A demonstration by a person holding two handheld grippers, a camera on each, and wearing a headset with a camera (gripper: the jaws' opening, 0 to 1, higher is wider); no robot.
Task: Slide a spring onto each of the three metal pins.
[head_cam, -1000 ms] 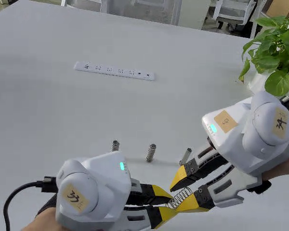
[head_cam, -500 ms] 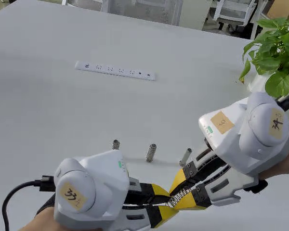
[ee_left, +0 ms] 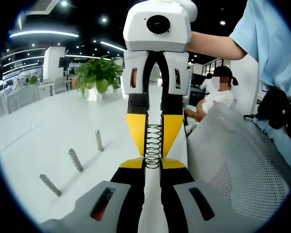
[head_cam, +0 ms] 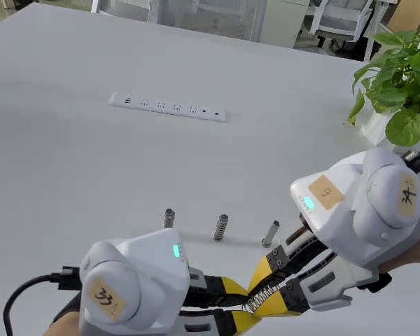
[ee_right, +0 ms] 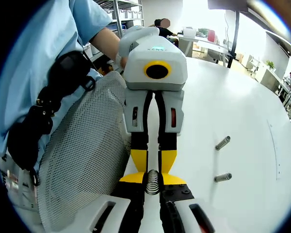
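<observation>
A loose spring [head_cam: 262, 296] is held in the air between my two grippers, low in the head view. My left gripper [head_cam: 245, 306] is shut on one end of it, and my right gripper [head_cam: 259, 299] is shut on the other end. In the left gripper view the spring [ee_left: 153, 143] runs from my own yellow tips up between the right gripper's fingers [ee_left: 136, 132]. The right gripper view shows the spring [ee_right: 152, 182] end-on. Three pins stand on the table: the left pin [head_cam: 169, 218] and middle pin [head_cam: 220, 226] each wear a spring, the right pin [head_cam: 270, 234] is bare.
A white power strip [head_cam: 168, 108] lies further back on the white table [head_cam: 70, 168]. A potted plant [head_cam: 399, 77] stands at the right edge. A mesh chair back [ee_right: 82, 160] and a person's body are close behind the grippers.
My right gripper, open a second ago, has shut on the spring held by my left gripper. Both grippers have dropped slightly in the head view.
</observation>
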